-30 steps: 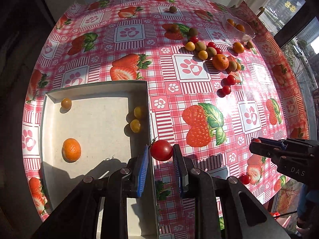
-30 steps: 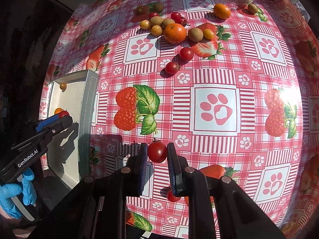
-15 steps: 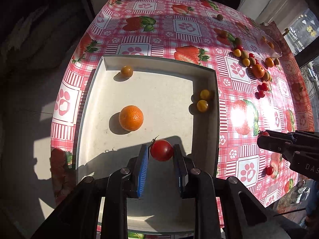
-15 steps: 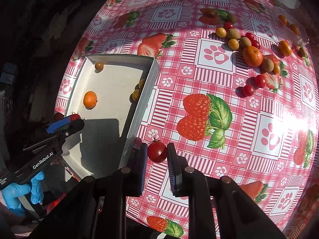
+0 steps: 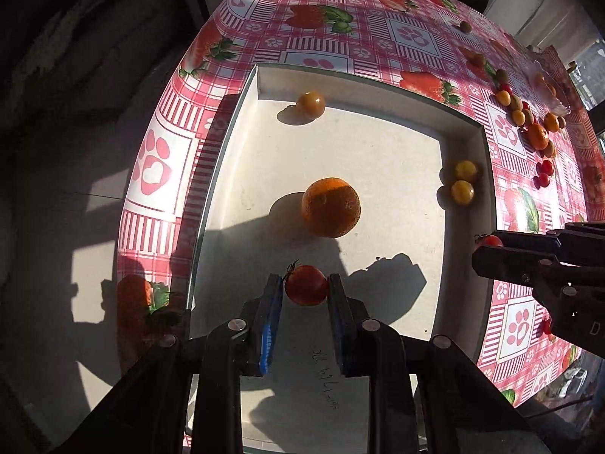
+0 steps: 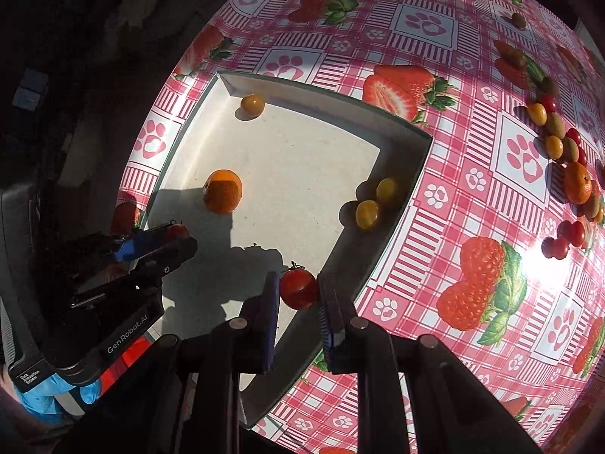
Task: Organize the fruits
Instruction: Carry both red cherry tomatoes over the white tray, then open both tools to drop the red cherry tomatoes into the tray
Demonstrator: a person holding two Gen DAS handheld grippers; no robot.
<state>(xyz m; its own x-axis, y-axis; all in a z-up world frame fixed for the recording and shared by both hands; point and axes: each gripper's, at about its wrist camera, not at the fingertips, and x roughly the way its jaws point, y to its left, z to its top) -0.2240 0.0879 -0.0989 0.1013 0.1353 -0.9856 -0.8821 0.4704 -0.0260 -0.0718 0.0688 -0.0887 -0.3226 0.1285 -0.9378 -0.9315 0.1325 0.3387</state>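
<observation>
My left gripper (image 5: 305,289) is shut on a red cherry tomato (image 5: 306,285) and holds it over the white tray (image 5: 378,140), near its front. My right gripper (image 6: 298,289) is shut on another red cherry tomato (image 6: 298,289), above the tray's right wall (image 6: 385,223). The tray holds an orange (image 5: 331,207), two yellow tomatoes (image 5: 463,181) by the right wall and an orange-yellow one (image 5: 311,104) at the far corner. The left gripper (image 6: 177,238) shows in the right wrist view, the right gripper (image 5: 491,249) in the left wrist view.
A cluster of loose fruit (image 6: 567,166) lies on the strawberry-print tablecloth (image 6: 453,204) at the far right: an orange, yellow, green and red small fruits. Two red tomatoes (image 6: 565,240) lie nearer. The table's left edge drops to a dark floor.
Both grippers have moved left with their tomatoes: the left from the tray's right rim to well inside the tray, the right from over the tablecloth to the tray's right wall.
</observation>
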